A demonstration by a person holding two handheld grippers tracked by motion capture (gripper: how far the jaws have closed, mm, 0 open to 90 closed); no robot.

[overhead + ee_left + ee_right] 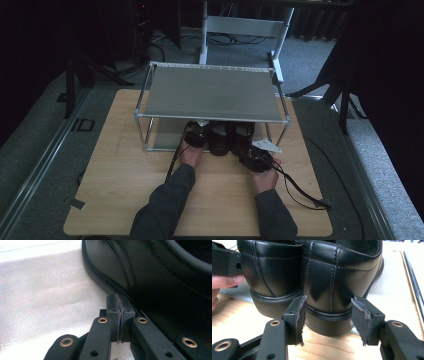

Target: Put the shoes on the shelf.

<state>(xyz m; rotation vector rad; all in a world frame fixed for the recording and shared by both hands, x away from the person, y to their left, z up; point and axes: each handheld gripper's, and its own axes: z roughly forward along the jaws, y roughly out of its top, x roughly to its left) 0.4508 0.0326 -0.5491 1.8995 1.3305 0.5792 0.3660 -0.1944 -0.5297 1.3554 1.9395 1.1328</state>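
Two black leather shoes (pixel 218 139) (pixel 242 134) stand side by side at the front of the lower shelf of a metal rack (pixel 212 92). My left gripper (pixel 197 135) is shut, its pads (pixel 117 312) pressed together with nothing between them, right against the left shoe's (pixel 155 282) sole edge. My right gripper (pixel 248 152) is open. In the right gripper view its pads (pixel 299 315) stand on either side of the right shoe's heel (pixel 329 277), close to it but not closed on it. The other shoe's heel (pixel 269 272) sits just left of that.
The rack's silver lower shelf (pixel 45 302) stretches left of the shoe. A rack post (pixel 414 282) runs along the right side. The wooden table (pixel 125 160) lies in front of the rack, with cables (pixel 300 192) trailing from the grippers. A hand's fingers (pixel 224 281) hold the left gripper.
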